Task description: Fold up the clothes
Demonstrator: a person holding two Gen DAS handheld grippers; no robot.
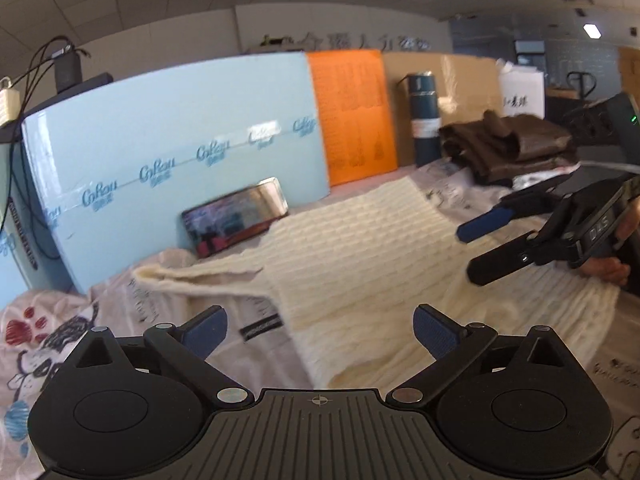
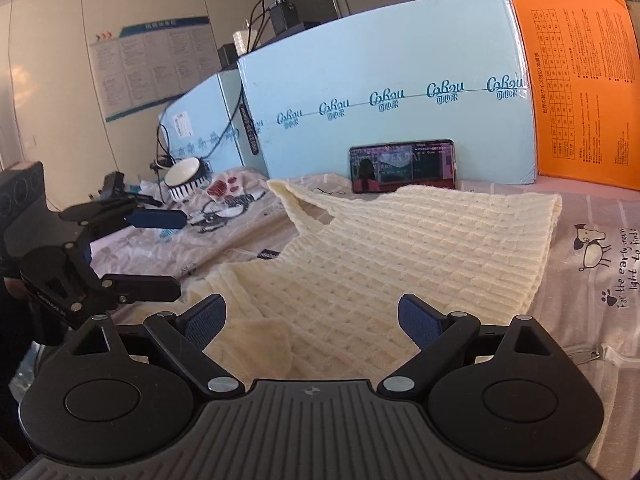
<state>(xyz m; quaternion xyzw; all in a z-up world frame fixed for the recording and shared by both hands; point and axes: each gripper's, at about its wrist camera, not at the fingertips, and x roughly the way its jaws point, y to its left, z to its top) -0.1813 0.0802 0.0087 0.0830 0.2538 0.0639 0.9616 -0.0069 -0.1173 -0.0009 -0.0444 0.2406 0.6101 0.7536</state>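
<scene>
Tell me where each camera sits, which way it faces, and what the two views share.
Left wrist: rides on the left gripper, looking forward across the cream knit sweater toward the blue box; its own open fingers show, plus the right gripper and a hand.
Right wrist: rides on the right gripper, looking over the sweater from the other side toward the same box; its own open fingers and the left gripper show.
Shared: the sweater, the phone, the blue box, the orange sheet.

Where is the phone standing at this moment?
In the right wrist view the phone stands on its long edge against the light blue box, just behind the cream knitted vest, left of the orange board.
</scene>
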